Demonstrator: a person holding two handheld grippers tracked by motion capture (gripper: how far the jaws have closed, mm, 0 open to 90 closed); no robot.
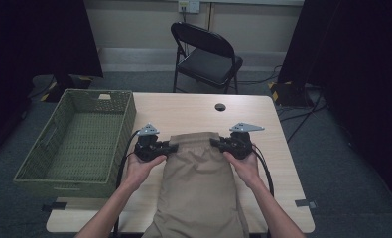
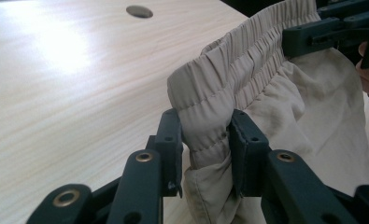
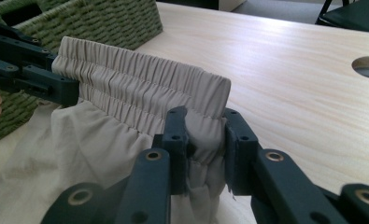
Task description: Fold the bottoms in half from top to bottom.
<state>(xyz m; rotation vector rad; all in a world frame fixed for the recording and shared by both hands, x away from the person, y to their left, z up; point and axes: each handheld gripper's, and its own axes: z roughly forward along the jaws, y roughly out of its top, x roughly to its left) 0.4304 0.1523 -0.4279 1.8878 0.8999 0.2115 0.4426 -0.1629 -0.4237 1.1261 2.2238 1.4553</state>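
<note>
Beige trousers [image 1: 198,188] lie down the middle of the table [image 1: 193,111], waistband [image 1: 193,137] toward the far edge, legs running off the near edge. Both grips look made: the left tongs [image 2: 205,140] are clamped on one end of the waistband, the right tongs [image 3: 205,135] on the other, so the elastic is stretched between them and appears lifted off the wood. What seems left is nearly everything after the pick-up: raising the garment clear, folding or gathering it, and probably carrying it to the green woven basket [image 1: 129,106] at the table's left edge.
</note>
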